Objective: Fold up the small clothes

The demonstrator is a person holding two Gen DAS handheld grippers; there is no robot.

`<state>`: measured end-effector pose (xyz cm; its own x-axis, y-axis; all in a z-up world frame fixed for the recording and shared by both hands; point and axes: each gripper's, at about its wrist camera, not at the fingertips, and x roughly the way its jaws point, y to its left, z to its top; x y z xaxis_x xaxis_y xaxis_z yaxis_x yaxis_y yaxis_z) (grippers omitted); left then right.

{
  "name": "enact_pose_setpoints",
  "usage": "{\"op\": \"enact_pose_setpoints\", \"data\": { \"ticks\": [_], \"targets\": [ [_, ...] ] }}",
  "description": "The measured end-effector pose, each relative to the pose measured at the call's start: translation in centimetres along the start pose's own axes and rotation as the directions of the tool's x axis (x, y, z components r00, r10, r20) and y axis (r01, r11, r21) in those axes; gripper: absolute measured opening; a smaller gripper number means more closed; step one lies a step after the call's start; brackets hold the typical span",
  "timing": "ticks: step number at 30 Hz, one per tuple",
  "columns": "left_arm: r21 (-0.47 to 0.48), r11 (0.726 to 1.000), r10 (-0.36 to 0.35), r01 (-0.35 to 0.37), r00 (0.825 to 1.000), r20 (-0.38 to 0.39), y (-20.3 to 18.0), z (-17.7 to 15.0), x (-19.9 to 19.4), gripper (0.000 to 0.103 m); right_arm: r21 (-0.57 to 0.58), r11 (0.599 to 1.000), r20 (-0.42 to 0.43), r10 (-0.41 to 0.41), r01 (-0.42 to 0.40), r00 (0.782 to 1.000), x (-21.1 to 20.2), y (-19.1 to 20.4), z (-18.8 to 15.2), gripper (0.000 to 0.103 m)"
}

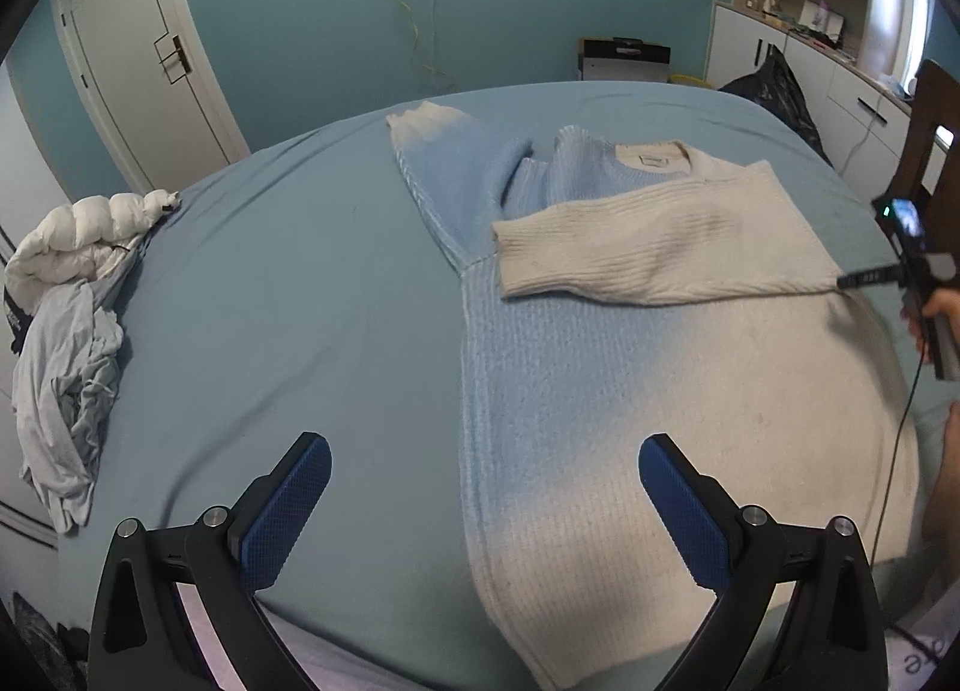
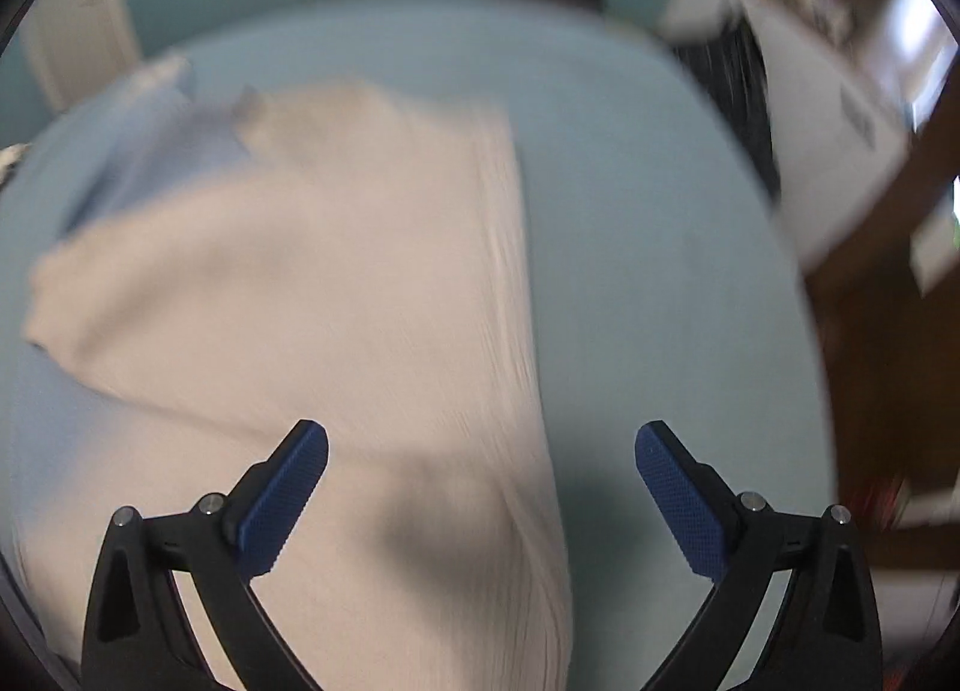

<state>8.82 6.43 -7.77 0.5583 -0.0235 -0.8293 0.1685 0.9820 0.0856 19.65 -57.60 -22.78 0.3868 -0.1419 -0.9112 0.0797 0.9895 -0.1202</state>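
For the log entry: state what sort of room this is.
Most likely a bedroom: a bed with a blue sheet fills the view, a door stands at the left, and built-in cupboards line the right wall.

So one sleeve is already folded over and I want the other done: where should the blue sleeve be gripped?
Probably at its white cuff, the free far end. The blue sleeve lies flat, stretched away from the sweater, so come from above with the open left gripper.

Ribbed sweater [image 1: 630, 367] fading pale blue to cream, blue bedsheet [image 1: 270, 301], teal wall [image 1: 300, 19], white door [image 1: 138, 49]
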Motion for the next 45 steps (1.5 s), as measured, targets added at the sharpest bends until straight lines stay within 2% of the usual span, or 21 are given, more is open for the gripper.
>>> {"op": "enact_pose_setpoints", "data": {
  "ticks": [2,4,6,8,11,13,16,18,20,22,25,27,29,34,37,39,41,42,43,44,45],
  "targets": [
    [0.01,1.0,0.007,-0.007,1.0,-0.009,-0.4,0.0,0.4,0.103,0.047,0.998,-0.114,-0.035,0.04,0.993,4.2,-1.1,-1.3,0.101],
    [0.03,1.0,0.01,-0.009,1.0,-0.017,-1.0,-0.1,0.9,0.103,0.087,0.993,-0.138,-0.065,0.078,0.988,6.5,-2.4,-1.9,0.1],
    [0.047,0.999,0.018,-0.017,0.999,-0.027,-1.4,-0.3,1.3,0.103,0.126,0.988,-0.107,-0.074,0.088,0.991,7.0,-3.8,-1.8,0.1],
    [0.054,0.998,0.016,-0.014,0.999,-0.041,-1.6,-0.3,1.8,0.103,0.217,0.971,-0.027,-0.092,0.096,0.995,5.9,-6.8,-1.0,0.101],
    [0.05,0.999,0.011,-0.008,0.998,-0.054,-1.6,-0.4,2.1,0.103,0.413,0.906,0.055,-0.129,0.096,0.99,4.2,-11.7,-1.3,0.101],
    [0.046,0.999,0.005,-0.002,0.998,-0.06,-1.6,-0.4,2.0,0.103,0.506,0.858,0.044,-0.126,0.087,0.991,4.9,-14.4,-1.9,0.101],
    [0.047,0.999,0.006,-0.004,0.999,-0.043,-1.4,-0.4,1.3,0.103,0.512,0.858,-0.085,0.006,0.038,0.996,9.0,-15.5,-2.9,0.102],
    [0.046,0.999,0.006,-0.004,1.0,-0.023,-1.0,-0.4,0.7,0.103,0.442,0.896,-0.041,-0.023,0.039,0.999,7.4,-15.2,-2.5,0.102],
    [0.042,0.999,0.005,-0.004,1.0,-0.018,-1.0,-0.3,0.6,0.103,0.391,0.919,-0.134,-0.005,0.058,0.991,7.0,-15.2,-1.8,0.102],
    [0.032,0.999,0.001,0.0,1.0,-0.019,-0.7,-0.2,0.6,0.103,0.352,0.928,-0.153,-0.07,0.121,0.986,4.4,-14.9,-1.7,0.102],
    [0.018,1.0,0.002,-0.001,1.0,-0.022,-0.5,0.0,0.7,0.103,0.195,0.956,-0.029,-0.218,0.219,0.976,-1.4,-10.5,-0.4,0.102],
    [0.004,1.0,0.001,-0.001,1.0,-0.028,-0.5,0.2,0.8,0.103,0.008,0.988,0.049,-0.152,0.151,0.987,-4.2,-4.1,1.0,0.102],
    [-0.004,1.0,-0.005,0.005,0.999,-0.038,-0.4,0.2,0.9,0.103,-0.153,0.984,0.08,-0.081,0.092,0.994,-5.2,2.1,2.2,0.102],
    [-0.011,1.0,-0.008,0.008,0.999,-0.04,-0.2,0.2,1.1,0.103,-0.459,0.886,0.054,0.094,-0.059,0.994,-5.5,18.5,0.7,0.102],
    [-0.018,0.999,-0.029,0.028,0.998,-0.048,0.1,0.1,1.2,0.103,-0.585,0.809,0.061,0.12,-0.062,0.991,-4.2,24.9,-2.6,0.102],
    [-0.017,0.999,-0.034,0.033,0.998,-0.049,0.3,0.0,1.3,0.103,-0.641,0.767,0.071,0.101,-0.032,0.992,-2.7,26.0,-3.2,0.101],
    [-0.019,0.999,-0.037,0.036,0.998,-0.056,0.5,-0.1,1.4,0.103,-0.646,0.759,0.007,0.115,-0.083,0.993,-0.7,27.2,-3.9,0.08],
    [-0.024,0.999,-0.043,0.041,0.997,-0.06,0.6,-0.2,1.4,0.103,-0.625,0.77,-0.025,0.143,-0.127,0.989,-0.5,26.9,-3.6,0.079],
    [-0.029,0.998,-0.051,0.05,0.997,-0.065,0.6,-0.2,1.4,0.103,-0.58,0.796,-0.024,0.194,-0.172,0.981,-1.0,25.8,-3.2,0.058],
    [-0.032,0.998,-0.055,0.053,0.996,-0.066,0.6,-0.2,1.4,0.103,-0.557,0.808,-0.028,0.214,-0.193,0.976,-1.4,25.2,-2.9,0.017],
    [-0.032,0.998,-0.054,0.052,0.996,-0.067,0.6,-0.3,1.4,0.103,-0.529,0.827,-0.021,0.211,-0.19,0.977,-1.8,24.6,-2.3,0.011]
  ]
}}
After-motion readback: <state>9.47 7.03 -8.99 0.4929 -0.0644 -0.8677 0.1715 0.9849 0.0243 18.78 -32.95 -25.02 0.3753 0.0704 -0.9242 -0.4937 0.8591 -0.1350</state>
